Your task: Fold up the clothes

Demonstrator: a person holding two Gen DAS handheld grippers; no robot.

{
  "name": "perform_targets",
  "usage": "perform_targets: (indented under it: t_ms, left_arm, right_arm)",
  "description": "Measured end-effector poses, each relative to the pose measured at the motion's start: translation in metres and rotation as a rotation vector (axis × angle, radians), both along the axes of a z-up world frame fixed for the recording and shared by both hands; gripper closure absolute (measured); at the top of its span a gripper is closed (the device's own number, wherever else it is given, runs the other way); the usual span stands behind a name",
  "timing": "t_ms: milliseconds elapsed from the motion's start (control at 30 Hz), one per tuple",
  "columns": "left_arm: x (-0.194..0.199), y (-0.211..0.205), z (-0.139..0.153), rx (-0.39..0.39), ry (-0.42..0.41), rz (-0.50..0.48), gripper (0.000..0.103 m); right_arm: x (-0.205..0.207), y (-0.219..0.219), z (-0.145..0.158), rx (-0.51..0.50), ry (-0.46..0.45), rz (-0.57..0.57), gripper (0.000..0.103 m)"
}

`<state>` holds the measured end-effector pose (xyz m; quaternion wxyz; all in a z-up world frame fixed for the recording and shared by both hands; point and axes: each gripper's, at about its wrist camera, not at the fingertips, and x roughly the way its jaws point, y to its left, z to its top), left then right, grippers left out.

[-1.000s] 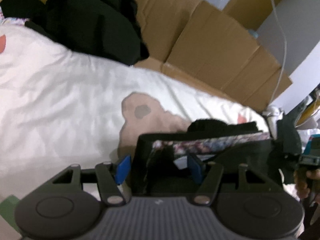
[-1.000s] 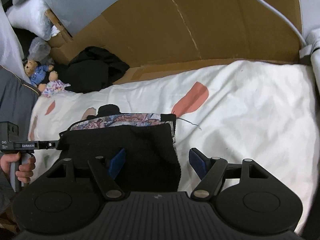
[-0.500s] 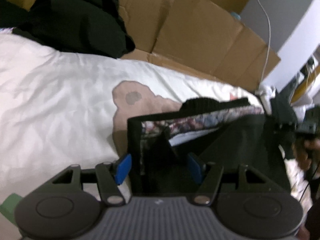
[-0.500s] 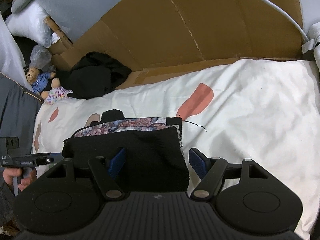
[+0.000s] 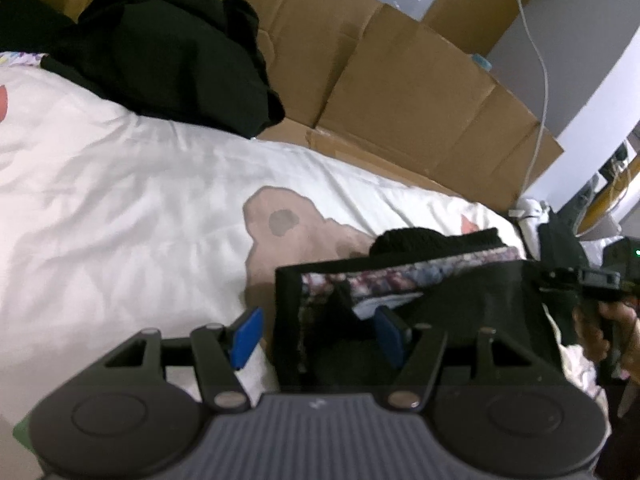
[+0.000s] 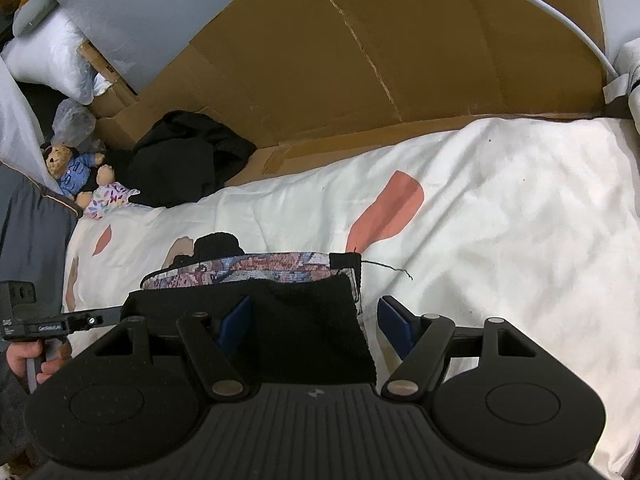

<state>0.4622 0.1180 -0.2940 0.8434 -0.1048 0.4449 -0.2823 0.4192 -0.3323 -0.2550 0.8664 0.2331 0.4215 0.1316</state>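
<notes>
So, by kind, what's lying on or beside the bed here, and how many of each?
Garments: 2, the black knit garment with patterned lining and the black clothes pile
Soft toys: 2, the bear in blue and the toy in the patterned outfit
Pillows: 1, white pillow
Total: 5

I'm in a home bedroom: white patterned bed quilt (image 6: pixel 500 208), small brown teddy bear in blue shirt (image 6: pixel 70 166), flattened brown cardboard boxes (image 6: pixel 360 60) behind.

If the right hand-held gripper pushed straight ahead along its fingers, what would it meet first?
Most likely the black knit garment, whose corner already lies between the open fingers of the right hand-held gripper. Its patterned lining and the white bedcover come after; depth is unclear.
</notes>
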Motion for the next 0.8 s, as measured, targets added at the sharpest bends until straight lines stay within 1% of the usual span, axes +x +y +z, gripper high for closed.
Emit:
perform_targets:
  t_ms: [100,167,233,300,333,433,500,567,600,633,667,700,733,767,800]
  left_arm:
    - [-0.006,-0.002,0.002,-0.011,0.020,-0.047,0.038]
    - [-0.008,-0.002,0.000,-0.017,0.028,-0.046,0.038]
    - [-0.009,-0.010,-0.004,0.058,0.009,-0.054,0.038]
    - [-0.007,-0.016,-0.009,0.114,-0.003,-0.044,0.038]
    - [-0.004,-0.018,-0.014,0.127,0.005,-0.029,0.038]
    - [0.003,-0.021,-0.022,0.124,0.000,-0.007,0.038]
    - [0.008,-0.022,-0.024,0.100,-0.003,-0.003,0.038]
    - [0.014,-0.022,-0.028,0.053,0.017,-0.003,0.043]
    - [0.016,-0.021,-0.029,0.043,0.029,-0.003,0.053]
    - [0.019,-0.021,-0.031,0.034,0.041,-0.003,0.067]
    - [0.021,-0.019,-0.031,0.029,0.052,0.003,0.074]
    - [0.023,-0.018,-0.032,0.022,0.062,0.009,0.084]
    - [0.024,-0.014,-0.031,0.001,0.068,0.019,0.093]
    - [0.024,-0.013,-0.030,-0.002,0.065,0.021,0.094]
    - [0.023,-0.011,-0.027,-0.008,0.057,0.026,0.095]
  right_arm:
    - [0.001,0.001,0.002,-0.013,0.008,-0.015,0.029]
    - [0.000,0.002,0.002,-0.016,0.011,-0.017,0.029]
    - [-0.001,0.003,0.003,-0.017,0.012,-0.013,0.029]
    - [-0.001,0.005,0.002,-0.017,0.012,-0.005,0.029]
    - [-0.001,0.005,0.002,-0.016,0.012,-0.001,0.029]
    - [0.000,0.006,0.000,-0.017,0.016,0.006,0.029]
    - [0.001,0.005,-0.002,-0.013,0.018,0.010,0.029]
    - [0.002,0.005,-0.003,-0.004,0.018,0.016,0.029]
    - [0.003,0.004,-0.004,0.003,0.017,0.018,0.029]
    - [0.004,0.003,-0.005,0.011,0.016,0.018,0.036]
    - [0.005,0.002,-0.006,0.022,0.016,0.017,0.041]
    - [0.006,0.002,-0.007,0.043,0.019,0.014,0.050]
    - [0.006,0.001,-0.007,0.054,0.020,0.007,0.054]
    - [0.007,0.001,-0.007,0.050,0.019,0.000,0.065]
    - [0.007,0.001,-0.007,0.047,0.019,-0.004,0.078]
